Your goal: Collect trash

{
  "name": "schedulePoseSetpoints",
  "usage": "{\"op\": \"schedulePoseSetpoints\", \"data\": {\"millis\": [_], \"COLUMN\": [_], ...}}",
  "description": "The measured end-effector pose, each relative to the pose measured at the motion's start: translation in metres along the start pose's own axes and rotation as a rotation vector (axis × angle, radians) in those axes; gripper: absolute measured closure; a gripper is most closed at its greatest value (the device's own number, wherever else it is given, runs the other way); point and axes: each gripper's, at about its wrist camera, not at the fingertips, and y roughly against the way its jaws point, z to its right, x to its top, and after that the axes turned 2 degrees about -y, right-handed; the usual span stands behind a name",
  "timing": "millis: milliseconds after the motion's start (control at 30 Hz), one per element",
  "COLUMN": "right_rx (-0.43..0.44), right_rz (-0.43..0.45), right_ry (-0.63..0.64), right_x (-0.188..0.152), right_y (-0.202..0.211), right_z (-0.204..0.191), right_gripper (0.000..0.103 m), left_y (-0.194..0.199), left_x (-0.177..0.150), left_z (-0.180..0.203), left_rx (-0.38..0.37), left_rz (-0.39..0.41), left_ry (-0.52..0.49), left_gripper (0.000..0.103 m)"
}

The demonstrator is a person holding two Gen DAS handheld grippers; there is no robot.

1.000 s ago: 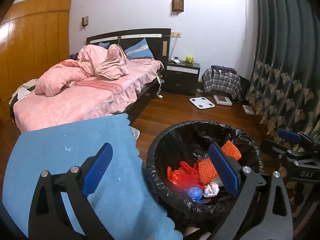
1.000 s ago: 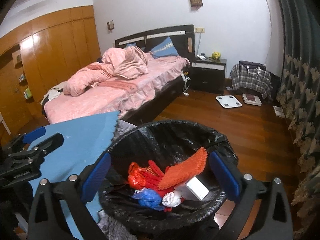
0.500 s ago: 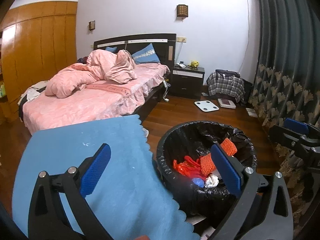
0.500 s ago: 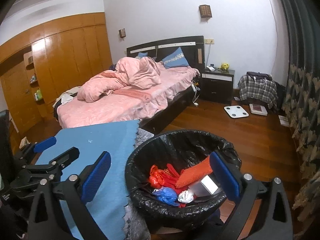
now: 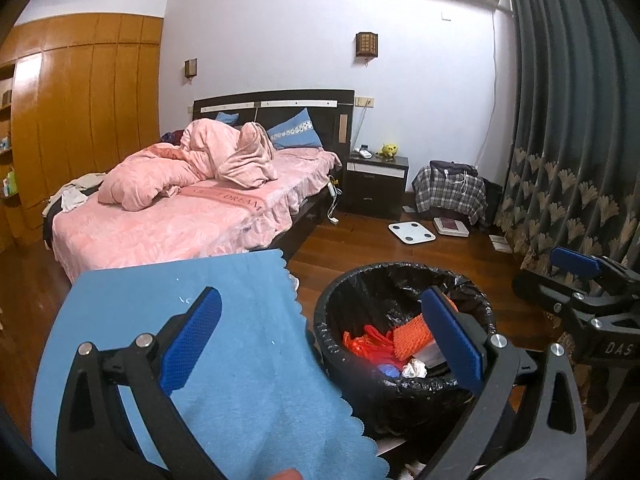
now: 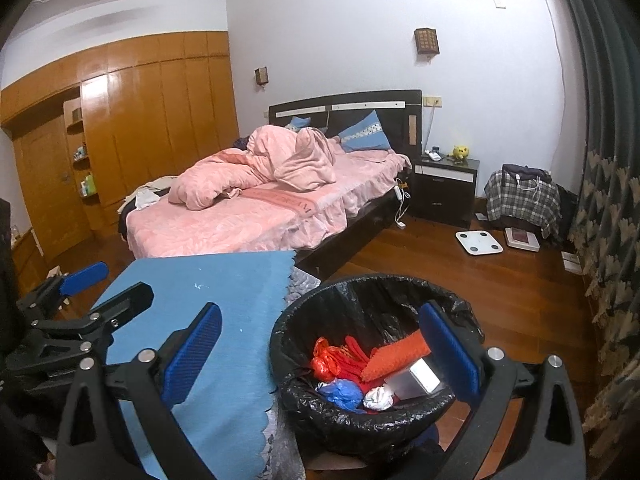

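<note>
A bin with a black liner (image 5: 332, 336) (image 6: 288, 396) stands beside a table covered with a blue cloth (image 5: 248, 360) (image 6: 224, 304). Inside lie red plastic (image 6: 340, 358), an orange net piece (image 6: 400, 354), a blue wad (image 6: 340, 390), crumpled white paper (image 6: 378, 396) and a small box (image 6: 414, 378). My left gripper (image 5: 320, 340) is open and empty above the cloth's edge and the bin. My right gripper (image 6: 320, 350) is open and empty above the bin. Each gripper shows in the other's view, the right one (image 5: 580, 276) and the left one (image 6: 88, 292).
A bed with pink bedding (image 5: 192, 208) stands behind the table. A dark nightstand (image 5: 376, 184), a plaid-covered item (image 5: 448, 192) and two scales (image 5: 412, 233) are on the wood floor. Dark curtains (image 5: 568, 160) hang at the right. A wooden wardrobe (image 6: 120, 152) fills the left.
Both grippers have pulled back and up from the bin, which now looks smaller and lower in both views. The trash in the bin has not moved.
</note>
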Motion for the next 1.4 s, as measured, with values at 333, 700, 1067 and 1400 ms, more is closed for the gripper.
{"op": "schedulePoseSetpoints", "data": {"millis": [333,700,1067,1400], "right_rx": [0.004,0.007,0.007,0.007], "right_rz": [0.012,0.013,0.012,0.012], "right_ry": [0.008,0.013,0.014,0.013], "right_x": [0.0,-0.001,0.0,0.0], "right_y": [0.007,0.006,0.006,0.006], "right_z": [-0.005,-0.008,-0.01,-0.011], "right_gripper": [0.006,0.006,0.006,0.006], "left_y": [0.014,0.02,0.019,0.019], "left_x": [0.001,0.001,0.001,0.002], "left_z": [-0.001,-0.002,-0.004,-0.004], "left_rx": [-0.002,0.005,0.007,0.007], "left_rz": [0.021,0.029,0.028,0.027], "left_ry": [0.0,0.004,0.004,0.002], "left_gripper": [0.006,0.006,0.006,0.006]}}
